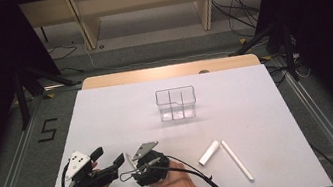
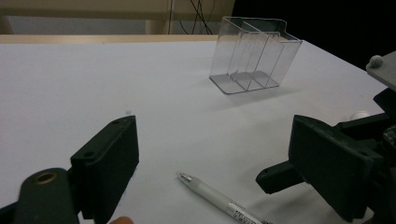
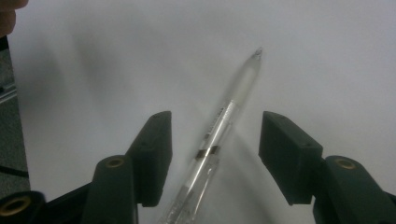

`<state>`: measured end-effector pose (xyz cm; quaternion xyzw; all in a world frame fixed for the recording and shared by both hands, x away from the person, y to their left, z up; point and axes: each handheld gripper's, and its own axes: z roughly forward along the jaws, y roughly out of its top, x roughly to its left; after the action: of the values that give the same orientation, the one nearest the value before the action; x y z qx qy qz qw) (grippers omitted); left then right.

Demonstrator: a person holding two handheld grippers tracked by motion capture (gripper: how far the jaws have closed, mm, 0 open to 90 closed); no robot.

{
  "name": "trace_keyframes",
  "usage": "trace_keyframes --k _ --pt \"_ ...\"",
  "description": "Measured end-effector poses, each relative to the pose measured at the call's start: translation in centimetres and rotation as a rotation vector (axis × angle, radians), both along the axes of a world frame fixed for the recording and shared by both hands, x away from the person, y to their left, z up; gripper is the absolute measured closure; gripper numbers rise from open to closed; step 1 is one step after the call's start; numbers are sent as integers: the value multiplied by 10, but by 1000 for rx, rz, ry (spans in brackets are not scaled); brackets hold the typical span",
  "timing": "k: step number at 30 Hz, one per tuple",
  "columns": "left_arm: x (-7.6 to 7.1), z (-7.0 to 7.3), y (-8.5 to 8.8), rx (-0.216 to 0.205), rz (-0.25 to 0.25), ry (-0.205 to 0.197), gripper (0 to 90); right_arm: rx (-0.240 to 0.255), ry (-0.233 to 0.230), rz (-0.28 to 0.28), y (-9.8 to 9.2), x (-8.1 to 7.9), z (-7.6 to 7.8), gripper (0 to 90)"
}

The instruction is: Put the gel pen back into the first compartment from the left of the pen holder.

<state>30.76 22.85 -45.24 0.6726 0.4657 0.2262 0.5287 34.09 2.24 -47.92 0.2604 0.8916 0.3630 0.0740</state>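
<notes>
A clear-barrelled pen (image 3: 219, 135) lies flat on the white table, its tip pointing away from my right gripper (image 3: 215, 140). That gripper's jaws stand on either side of the barrel with a gap on each side, so it is open and not touching the pen. In the high view my right gripper (image 1: 135, 169) is low over the table's near edge, held in a hand. My left gripper (image 1: 108, 157) sits just to its left, open with nothing between its jaws. In the left gripper view the pen (image 2: 215, 196) lies ahead of my left gripper (image 2: 215, 168).
A clear plastic organizer (image 1: 176, 103) with compartments stands empty at mid-table, and the same organizer (image 2: 252, 56) is in the left gripper view. A short white tube (image 1: 209, 152) and a long white stick (image 1: 237, 160) lie to the right of my hands. The near table edge is close.
</notes>
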Motion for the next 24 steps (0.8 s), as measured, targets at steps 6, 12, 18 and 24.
trace_keyframes --k 6,12,18,24 --pt "0 0 0 -3 4 0 160 -16 2 -4 6 -1 -3 515" --pt "0 0 1 -4 12 0 160 -37 -13 2 9 0 -5 557" --pt "0 0 1 -6 16 0 160 -49 -19 -5 11 0 -7 595" --pt "0 0 1 -3 15 0 160 -67 -19 -5 13 0 -9 624"
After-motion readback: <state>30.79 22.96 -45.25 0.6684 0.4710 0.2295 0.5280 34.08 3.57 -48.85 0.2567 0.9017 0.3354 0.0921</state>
